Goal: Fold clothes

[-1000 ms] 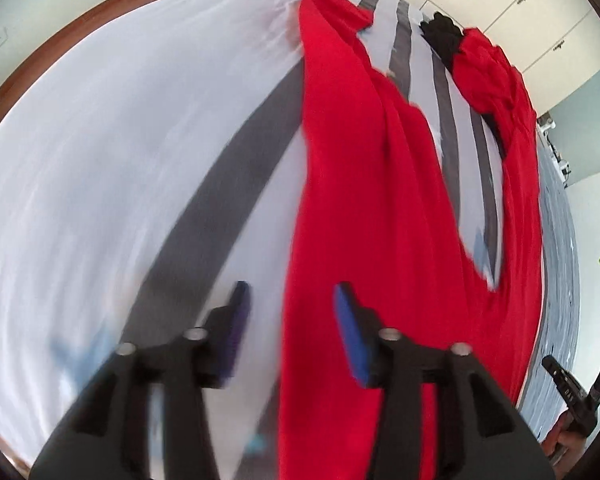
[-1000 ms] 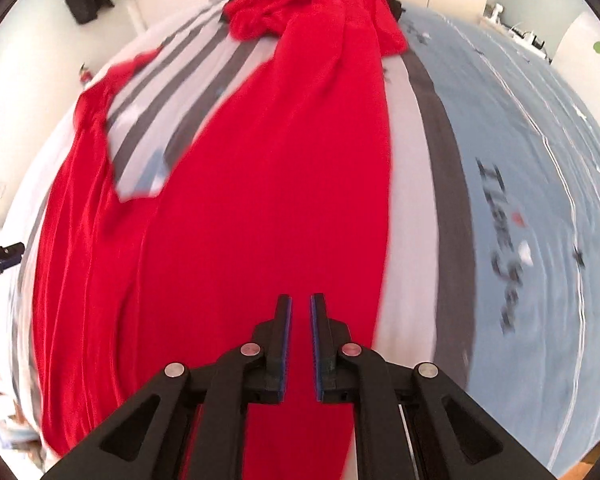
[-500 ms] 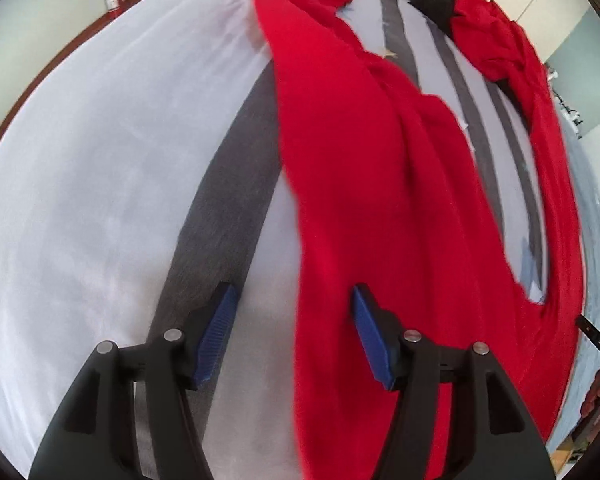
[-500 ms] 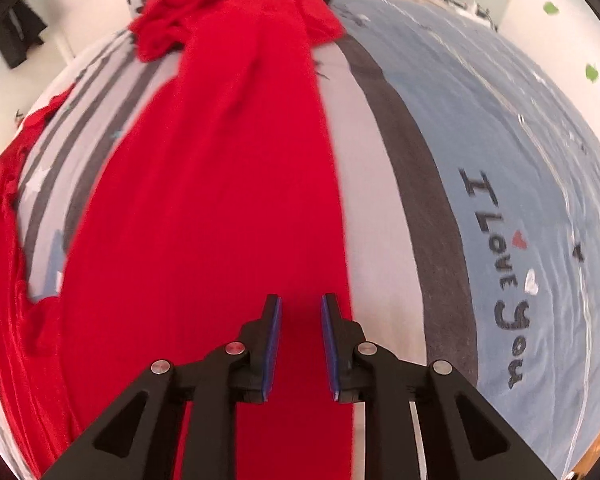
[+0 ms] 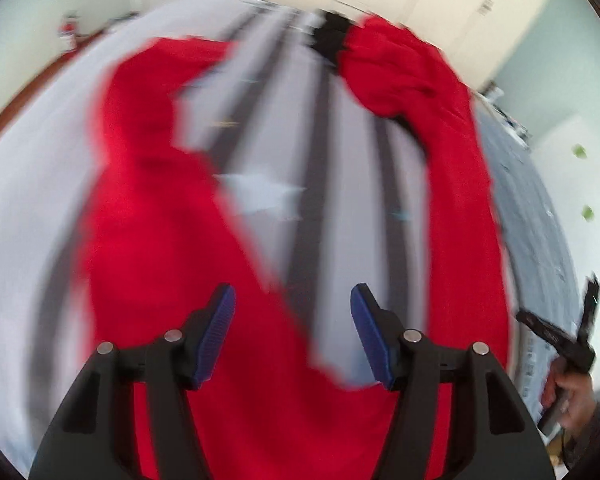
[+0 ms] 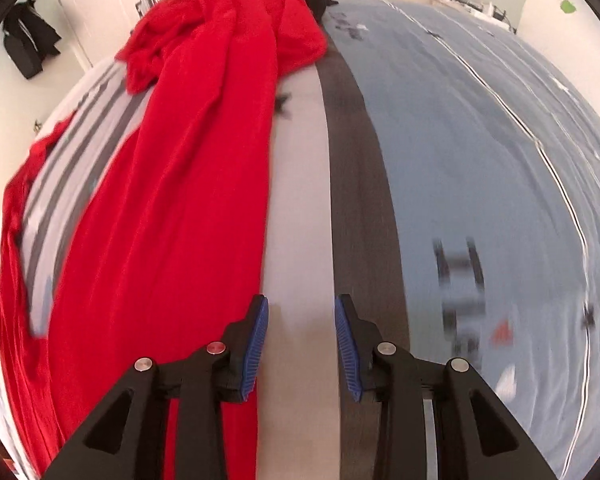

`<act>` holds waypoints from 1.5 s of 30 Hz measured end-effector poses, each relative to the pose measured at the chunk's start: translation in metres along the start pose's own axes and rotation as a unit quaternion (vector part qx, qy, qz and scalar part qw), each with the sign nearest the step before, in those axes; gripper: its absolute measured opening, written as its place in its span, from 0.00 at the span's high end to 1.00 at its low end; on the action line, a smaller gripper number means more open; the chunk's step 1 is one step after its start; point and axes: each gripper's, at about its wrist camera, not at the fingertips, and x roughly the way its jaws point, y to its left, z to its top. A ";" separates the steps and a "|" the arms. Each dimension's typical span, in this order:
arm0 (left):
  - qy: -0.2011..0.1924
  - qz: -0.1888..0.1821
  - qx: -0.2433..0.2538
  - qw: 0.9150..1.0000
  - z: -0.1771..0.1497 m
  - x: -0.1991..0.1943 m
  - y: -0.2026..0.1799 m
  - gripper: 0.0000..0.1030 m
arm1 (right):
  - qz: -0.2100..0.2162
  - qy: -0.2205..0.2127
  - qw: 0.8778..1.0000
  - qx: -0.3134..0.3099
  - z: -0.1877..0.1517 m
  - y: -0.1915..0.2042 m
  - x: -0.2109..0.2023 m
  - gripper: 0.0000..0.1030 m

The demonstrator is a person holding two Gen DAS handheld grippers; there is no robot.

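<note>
Hovering over the bed [image 6: 480, 128], I have both tools spread wide and holding nothing. The garment [image 6: 172, 208] runs as a long red band from the lower left of the right view up to a bunched heap at top centre; in the blurred left view it forks into two strips around striped sheet. My left gripper [image 5: 292, 336] hangs above the left strip, my right gripper [image 6: 300, 344] just beside the cloth's right edge. I judge the next grab needs matching edges pinched, low and level, before any fold.

Matt red cloth garment [image 6: 172, 208], smooth cotton bedsheet [image 6: 480, 140]
</note>
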 end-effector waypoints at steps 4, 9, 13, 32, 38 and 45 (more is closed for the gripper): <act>0.025 -0.041 0.021 0.999 0.035 0.052 -0.055 0.45 | 0.030 -0.006 1.000 -0.006 0.035 0.000 0.014 0.69; 0.029 -0.040 0.018 0.999 0.055 0.074 -0.065 0.45 | 0.038 -0.004 0.999 -0.036 0.054 0.011 0.029 0.69; 0.009 -0.003 -0.018 1.000 0.049 0.051 -0.028 0.45 | 0.025 0.006 0.998 -0.050 0.046 0.015 0.039 0.69; 0.042 0.136 -0.129 0.981 -0.026 0.008 0.164 0.44 | -0.001 -0.034 0.999 0.029 0.002 0.037 0.003 0.69; 0.042 0.071 -0.126 0.989 -0.026 0.004 0.165 0.97 | 0.024 -0.042 0.998 0.037 -0.017 0.058 -0.016 0.69; -0.010 0.055 -0.128 0.990 -0.016 -0.039 0.148 0.98 | 0.030 -0.028 0.999 0.020 -0.041 0.061 -0.020 0.69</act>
